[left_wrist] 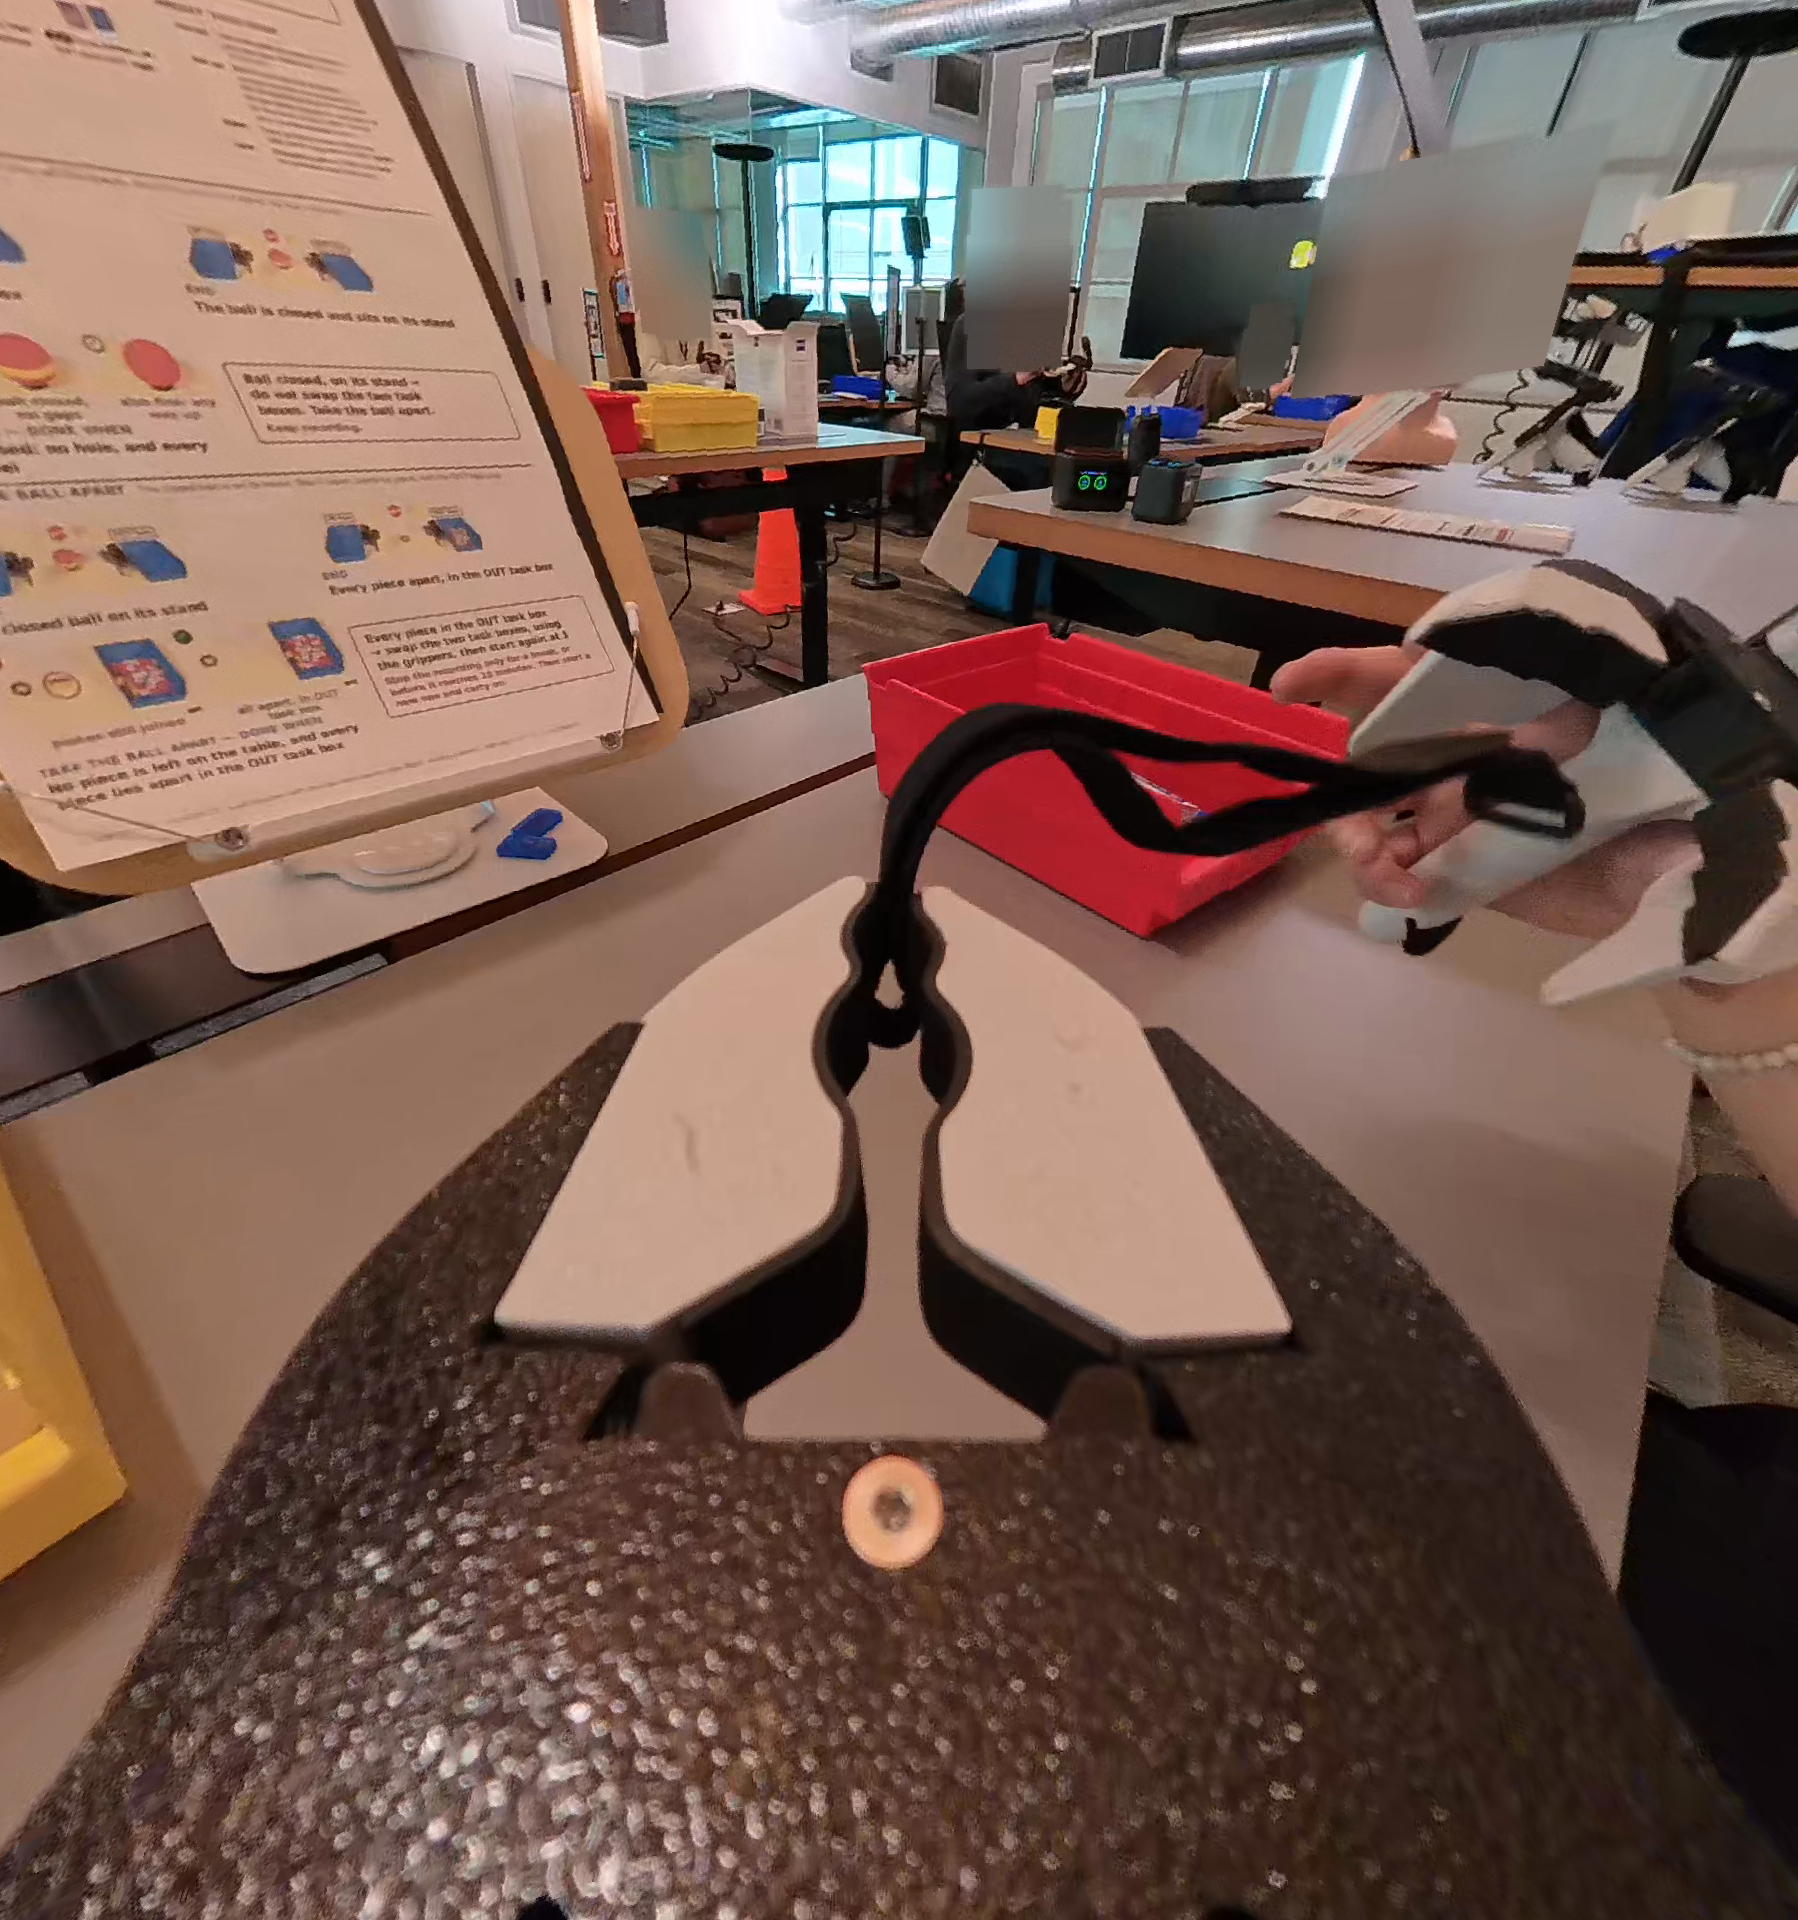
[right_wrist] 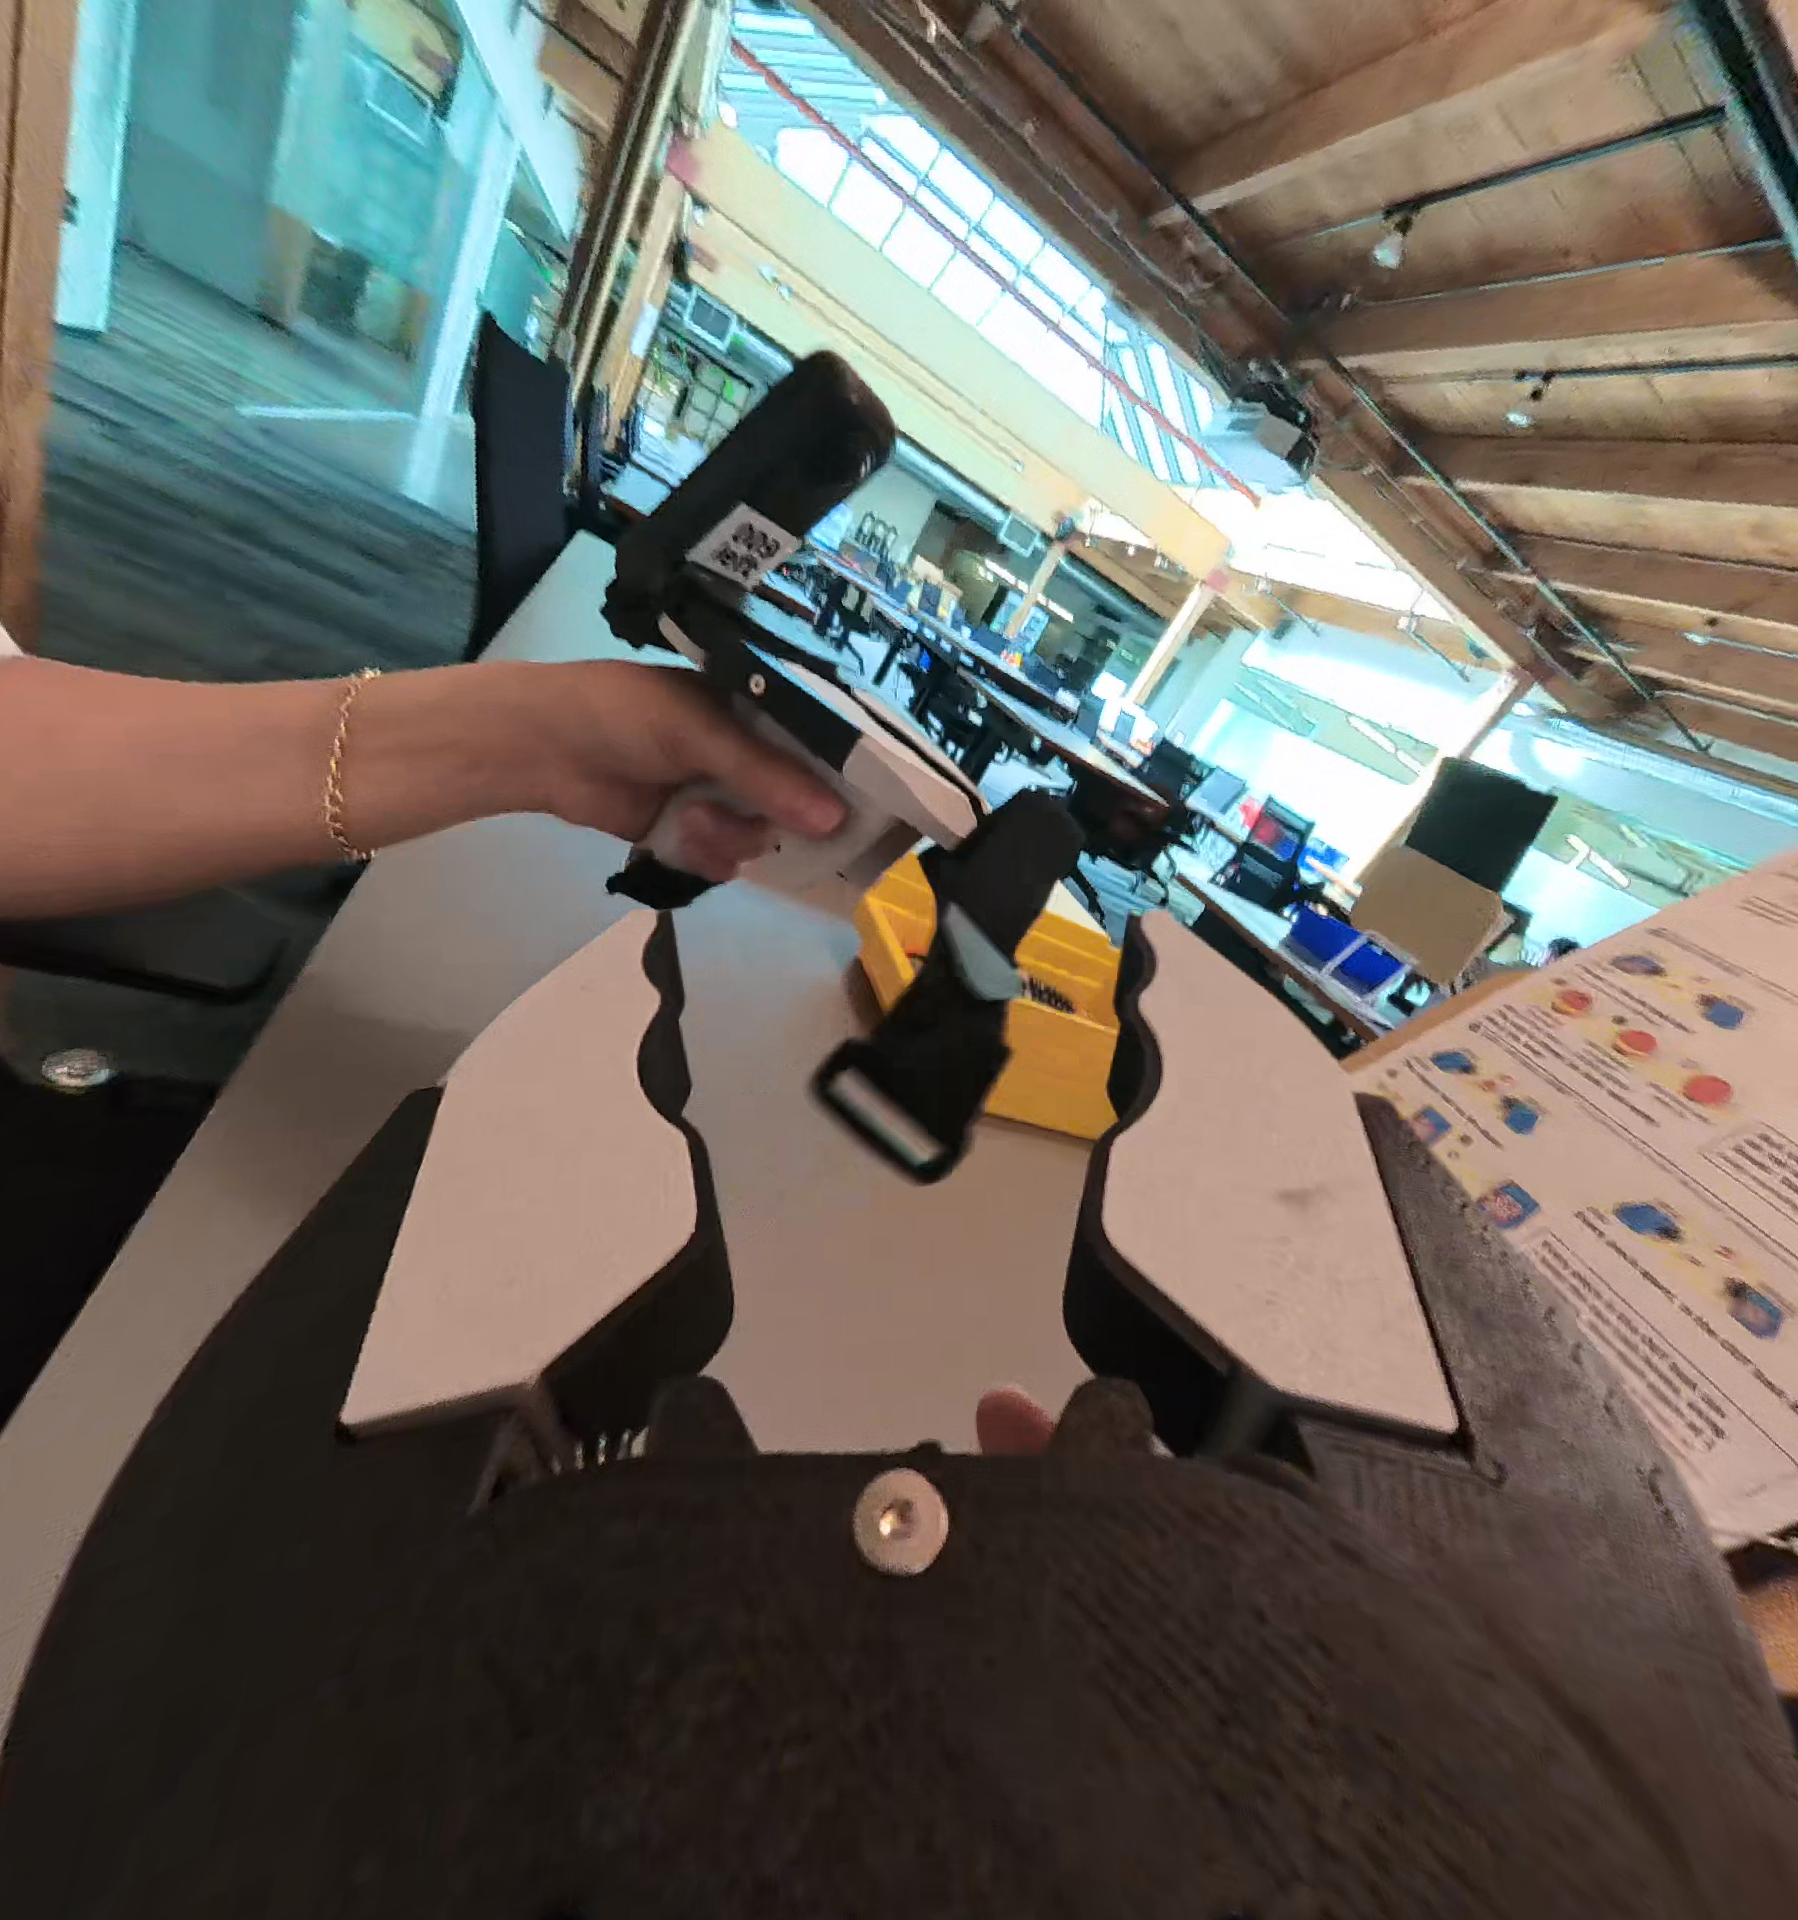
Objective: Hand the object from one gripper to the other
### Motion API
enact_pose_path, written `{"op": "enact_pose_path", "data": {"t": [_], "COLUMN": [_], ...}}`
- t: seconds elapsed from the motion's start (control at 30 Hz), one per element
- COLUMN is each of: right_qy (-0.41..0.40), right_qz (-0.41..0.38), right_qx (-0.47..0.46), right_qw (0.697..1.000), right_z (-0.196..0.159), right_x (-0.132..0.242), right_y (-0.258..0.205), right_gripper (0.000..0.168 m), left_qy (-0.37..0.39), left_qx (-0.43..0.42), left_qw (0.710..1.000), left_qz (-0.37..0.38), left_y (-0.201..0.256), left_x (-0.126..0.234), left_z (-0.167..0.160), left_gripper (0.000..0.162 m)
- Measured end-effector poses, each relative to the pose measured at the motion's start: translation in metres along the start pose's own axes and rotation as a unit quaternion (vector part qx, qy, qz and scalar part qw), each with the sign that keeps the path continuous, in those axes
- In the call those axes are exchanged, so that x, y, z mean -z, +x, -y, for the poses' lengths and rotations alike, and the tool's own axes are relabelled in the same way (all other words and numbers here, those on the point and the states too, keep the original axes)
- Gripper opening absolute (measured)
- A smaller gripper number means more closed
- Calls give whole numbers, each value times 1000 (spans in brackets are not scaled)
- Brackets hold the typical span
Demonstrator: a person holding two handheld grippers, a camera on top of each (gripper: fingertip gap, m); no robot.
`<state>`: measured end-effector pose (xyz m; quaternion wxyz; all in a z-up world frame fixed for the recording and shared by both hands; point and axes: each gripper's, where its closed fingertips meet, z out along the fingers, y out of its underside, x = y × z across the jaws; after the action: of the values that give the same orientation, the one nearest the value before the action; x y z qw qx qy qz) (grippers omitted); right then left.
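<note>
- Left gripper [left_wrist: 893,914]: jaws nearly closed, pinching black strap [left_wrist: 1134,774] at tips.
- Strap's buckle end hangs btwn right gripper's [right_wrist: 900,940] fingers.
- Right gripper: wide open, holds nothing.
- Red bin [left_wrist: 988,748] behind the strap.

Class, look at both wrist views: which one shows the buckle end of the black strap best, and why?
The right wrist view: the black strap hangs between the open right gripper, its buckle end facing the camera. The left wrist view shows that end far off, but shows the left gripper pinching the other end.
</note>
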<state>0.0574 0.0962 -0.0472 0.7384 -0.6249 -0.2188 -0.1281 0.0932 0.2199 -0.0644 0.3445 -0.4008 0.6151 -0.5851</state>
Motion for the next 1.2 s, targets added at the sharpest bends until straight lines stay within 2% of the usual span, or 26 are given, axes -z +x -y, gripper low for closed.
{"op": "enact_pose_path", "data": {"t": [0.03, 0.1, 0.27, 0.4, 0.47, 0.73, 0.83, 0.97, 1.1, 1.2], "right_qy": [6, -11, -17, 14, 24, -77, -60, 55, -32, -21], "right_qz": [0, -6, -82, -86, -53, 31, 47, 14, -26, -20], "right_qx": [4, 15, 65, 81, 73, 100, 71, 20, 87, 122], "right_qw": [1000, 1000, 994, 993, 996, 992, 995, 998, 995, 992], "right_z": [2, -4, -8, 4, 8, -28, -22, 10, -29, -28], "right_x": [0, -2, 1, 4, 3, 9, 20, 43, 41, 24], "right_y": [0, 3, 23, 23, 12, -9, -9, 10, 21, 10], "right_gripper": [80, 81, 36, 37, 38, 44, 51, 50, 51, 51], "left_qy": [1, 13, 13, -3, -10, -8, -2, 12, 23, 14], "left_qx": [10, 34, 54, 53, 52, 50, 54, 70, 89, 91], "left_qw": [1000, 999, 997, 997, 997, 997, 997, 996, 992, 991], "left_qz": [-3, -19, -55, -52, -52, -50, -47, -54, -86, -96], "left_y": [-1, 0, 8, 7, 7, 9, 5, 4, 14, 18], "left_x": [1, 3, 4, 2, 1, 1, 5, 9, 9, 5], "left_z": [-1, 1, -1, -7, -10, -9, -7, -2, 2, -2], "left_gripper": [4, 4, 4, 4, 4, 4, 4, 4, 4, 4]}}
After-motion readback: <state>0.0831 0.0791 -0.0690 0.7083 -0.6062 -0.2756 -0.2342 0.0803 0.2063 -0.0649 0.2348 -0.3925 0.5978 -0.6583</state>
